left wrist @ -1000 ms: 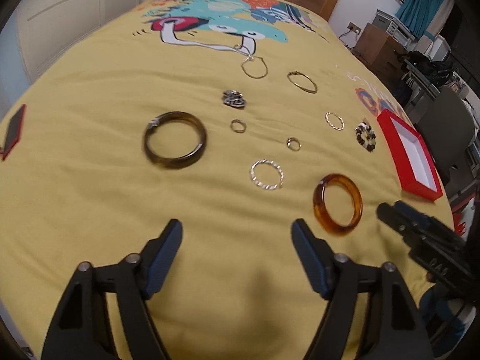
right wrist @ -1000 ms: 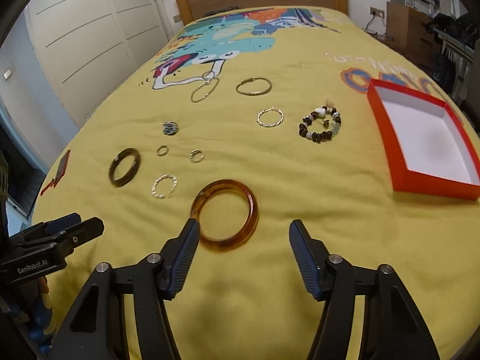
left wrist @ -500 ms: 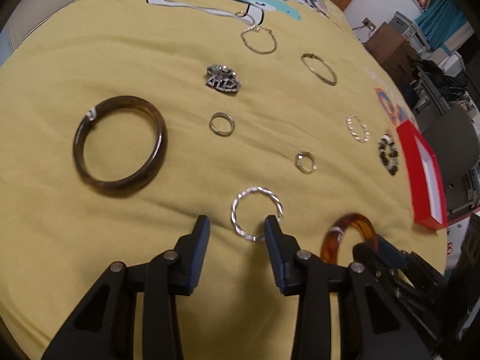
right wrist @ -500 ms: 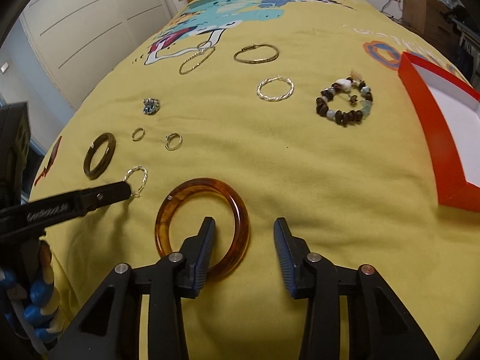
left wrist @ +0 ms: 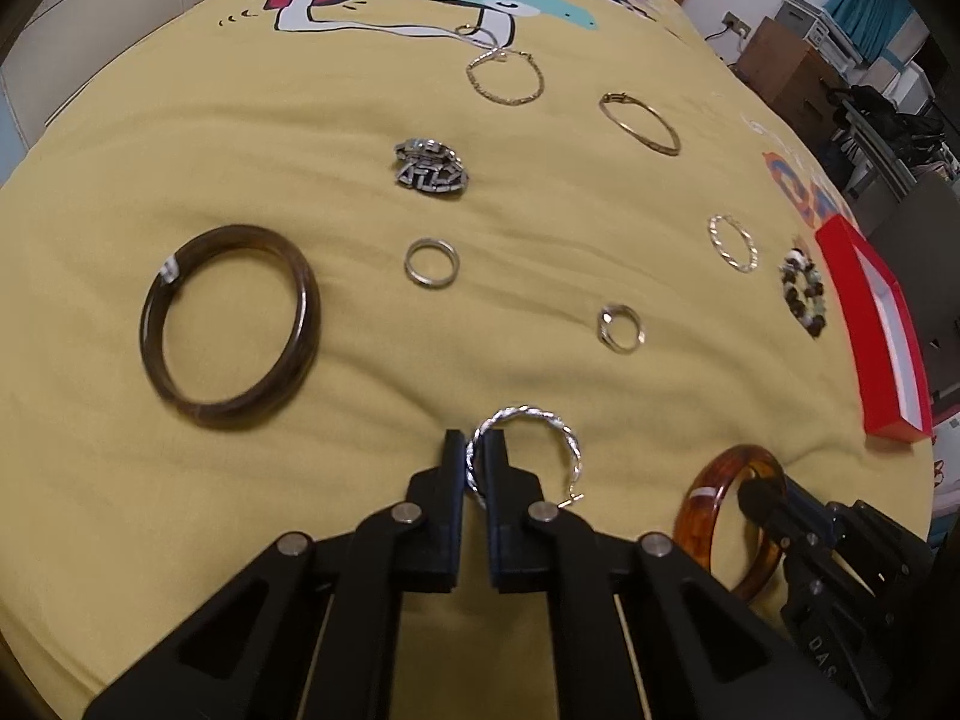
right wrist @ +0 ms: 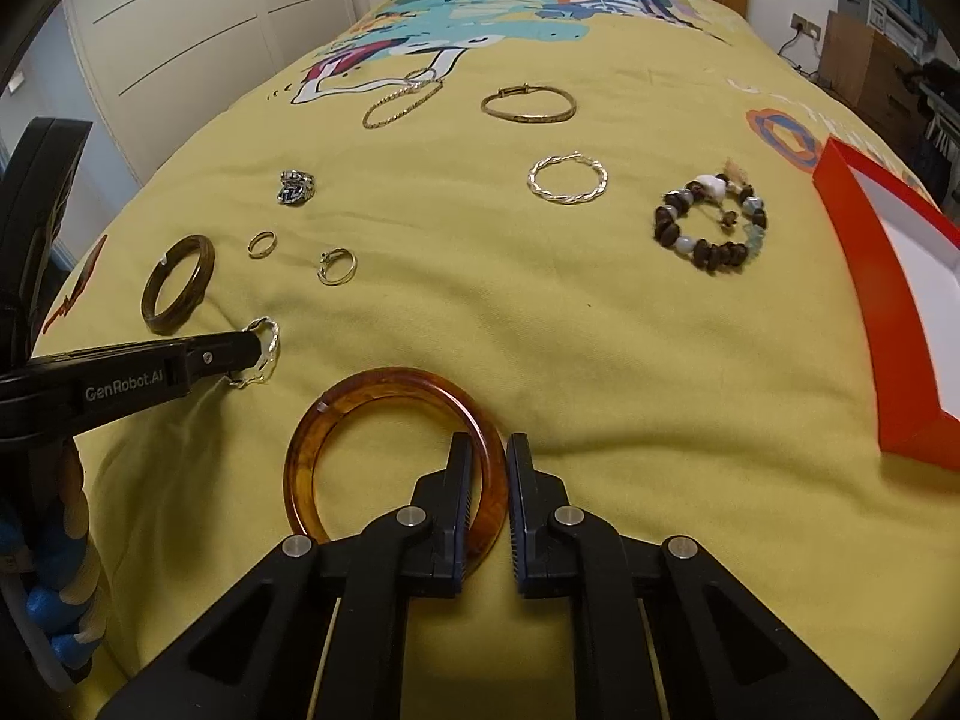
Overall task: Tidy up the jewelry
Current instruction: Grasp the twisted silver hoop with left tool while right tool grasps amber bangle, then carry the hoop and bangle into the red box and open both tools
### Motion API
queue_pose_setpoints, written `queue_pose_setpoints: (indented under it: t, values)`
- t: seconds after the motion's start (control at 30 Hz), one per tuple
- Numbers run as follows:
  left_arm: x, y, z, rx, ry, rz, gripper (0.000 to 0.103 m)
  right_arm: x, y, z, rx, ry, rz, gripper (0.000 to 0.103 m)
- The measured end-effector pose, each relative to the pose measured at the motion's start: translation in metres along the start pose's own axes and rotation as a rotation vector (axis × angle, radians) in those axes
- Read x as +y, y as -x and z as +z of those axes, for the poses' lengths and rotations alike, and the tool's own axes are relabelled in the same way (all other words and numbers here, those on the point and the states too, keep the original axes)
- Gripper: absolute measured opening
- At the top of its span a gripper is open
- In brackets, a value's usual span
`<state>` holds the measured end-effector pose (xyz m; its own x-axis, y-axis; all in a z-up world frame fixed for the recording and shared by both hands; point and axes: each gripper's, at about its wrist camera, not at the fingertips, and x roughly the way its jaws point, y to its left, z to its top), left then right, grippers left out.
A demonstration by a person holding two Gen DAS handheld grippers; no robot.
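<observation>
Left gripper [left wrist: 474, 468]: jaws brought together on the near-left arc of the twisted silver hoop [left wrist: 543, 426], at lower centre of the left wrist view. A thin rim is taken edgewise, presumably so it can be lifted off the soft bedspread [left wrist: 180, 480].

Right gripper [right wrist: 486, 480]: jaws nearly together, straddling the right arc of the amber bangle [right wrist: 384, 387] at lower centre of the right wrist view; firm clamping cannot be told.

Remaining pieces, laid apart on the bedspread, probably so each can be taken singly: dark bangle [left wrist: 231, 324] at mid left, two small rings, a brooch, a gold chain, a gold bangle, a second twisted hoop, a beaded bracelet [right wrist: 708, 228].

Red box [right wrist: 864, 294]: open, at right edge; the likely destination.

View differences: the box's white interior and the beads are shown plainly only in the right wrist view; the left jaws are seen there only side-on.
</observation>
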<state>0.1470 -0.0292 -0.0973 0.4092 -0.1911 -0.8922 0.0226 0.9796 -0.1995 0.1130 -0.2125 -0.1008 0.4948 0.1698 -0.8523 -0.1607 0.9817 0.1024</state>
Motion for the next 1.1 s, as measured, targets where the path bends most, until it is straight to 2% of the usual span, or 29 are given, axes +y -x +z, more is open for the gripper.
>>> queue_pose_setpoints:
  t: [0.37,0.5,0.6,0.77,0.93,1.1]
  values:
    - [-0.022,0.058,-0.028,-0.056,-0.055,-0.016,0.005,-0.024,0.071,-0.021,-0.117,-0.070,0.000,0.010]
    - [-0.046,0.077,-0.030,-0.074,-0.087,-0.047,0.005,-0.047,0.098,-0.029,-0.159,-0.111,-0.021,0.010]
    - [-0.079,0.088,-0.024,-0.084,-0.130,-0.088,0.005,-0.075,0.117,-0.032,-0.188,-0.154,-0.049,0.010]
    - [-0.145,0.088,-0.004,-0.081,-0.208,-0.157,0.005,-0.146,0.144,-0.024,-0.239,-0.236,-0.138,0.010]
    - [-0.239,0.068,0.020,-0.081,-0.314,-0.224,0.005,-0.219,0.156,-0.008,-0.265,-0.293,-0.228,0.010]
    - [-0.317,0.031,0.032,-0.044,-0.395,-0.237,0.005,-0.264,0.142,0.008,-0.240,-0.303,-0.275,0.010]
